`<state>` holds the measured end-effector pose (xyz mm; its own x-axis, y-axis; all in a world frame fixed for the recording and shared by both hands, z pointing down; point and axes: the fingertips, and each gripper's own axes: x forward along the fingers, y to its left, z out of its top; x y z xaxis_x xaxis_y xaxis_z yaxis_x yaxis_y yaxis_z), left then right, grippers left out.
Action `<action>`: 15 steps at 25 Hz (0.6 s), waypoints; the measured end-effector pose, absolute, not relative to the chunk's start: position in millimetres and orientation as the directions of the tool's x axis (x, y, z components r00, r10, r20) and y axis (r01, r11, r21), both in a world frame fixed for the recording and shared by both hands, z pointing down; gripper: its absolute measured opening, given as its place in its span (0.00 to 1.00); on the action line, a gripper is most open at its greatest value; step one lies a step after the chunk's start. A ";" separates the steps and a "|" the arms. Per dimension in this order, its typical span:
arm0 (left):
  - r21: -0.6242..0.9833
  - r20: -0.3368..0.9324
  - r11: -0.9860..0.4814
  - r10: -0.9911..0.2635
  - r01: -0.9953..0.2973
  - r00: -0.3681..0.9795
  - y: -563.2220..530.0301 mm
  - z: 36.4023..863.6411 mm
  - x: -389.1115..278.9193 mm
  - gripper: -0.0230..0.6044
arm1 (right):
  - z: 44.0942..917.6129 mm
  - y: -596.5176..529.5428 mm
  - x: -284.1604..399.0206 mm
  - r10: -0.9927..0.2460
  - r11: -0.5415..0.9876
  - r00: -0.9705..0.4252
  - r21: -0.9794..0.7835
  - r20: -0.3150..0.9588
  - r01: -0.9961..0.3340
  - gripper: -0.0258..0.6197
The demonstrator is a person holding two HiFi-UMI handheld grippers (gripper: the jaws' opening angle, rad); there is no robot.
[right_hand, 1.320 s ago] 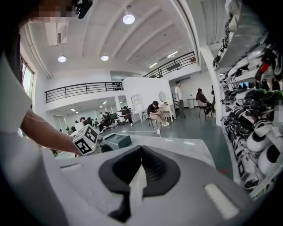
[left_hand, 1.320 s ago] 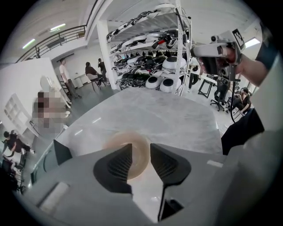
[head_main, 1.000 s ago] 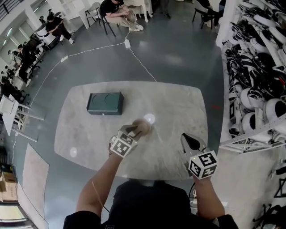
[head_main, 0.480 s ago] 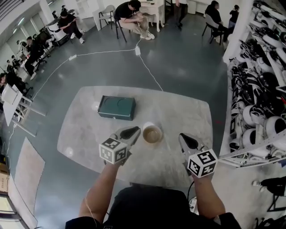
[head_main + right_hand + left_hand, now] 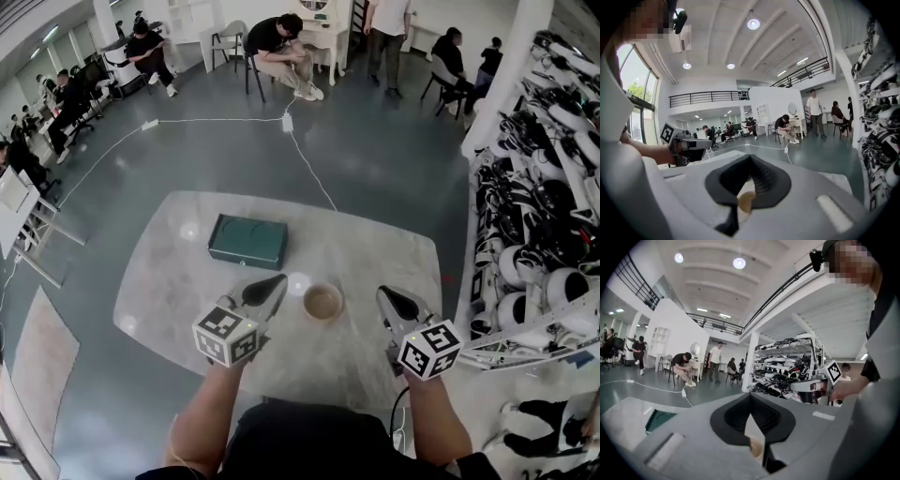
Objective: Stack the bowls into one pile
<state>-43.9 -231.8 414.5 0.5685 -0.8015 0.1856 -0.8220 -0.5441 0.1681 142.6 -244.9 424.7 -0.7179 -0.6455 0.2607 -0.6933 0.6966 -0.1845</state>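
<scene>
A tan bowl pile [image 5: 322,302] stands alone near the middle of the marble table [image 5: 375,244]; I cannot tell how many bowls are in it. My left gripper [image 5: 278,281] hovers just left of it and apart from it. Its jaws have just been closing, with nothing between them, and they are shut. My right gripper [image 5: 385,293] hovers to the right of the pile, shut and empty. Each gripper view shows a sliver of the pile below the closed jaws: the bowl pile [image 5: 755,446] in the left gripper view and the bowl pile [image 5: 744,202] in the right one.
A dark green box [image 5: 247,241] lies on the table behind and left of the pile. Racks of white and black gear [image 5: 544,187] line the right side close to the table's edge. A white cable [image 5: 305,164] runs across the floor beyond, and seated people are at the far wall.
A second ago my left gripper was over the bowl pile with its jaws apart. It has drawn back leftward and up and closed. My right gripper rose a little. The pile stays put.
</scene>
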 end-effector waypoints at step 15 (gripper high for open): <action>0.105 0.100 -0.487 -0.862 -0.867 0.496 -240.7 368.6 -61.6 0.05 | 387.5 -236.9 131.5 -0.644 0.737 -0.744 -0.116 0.179 -0.666 0.04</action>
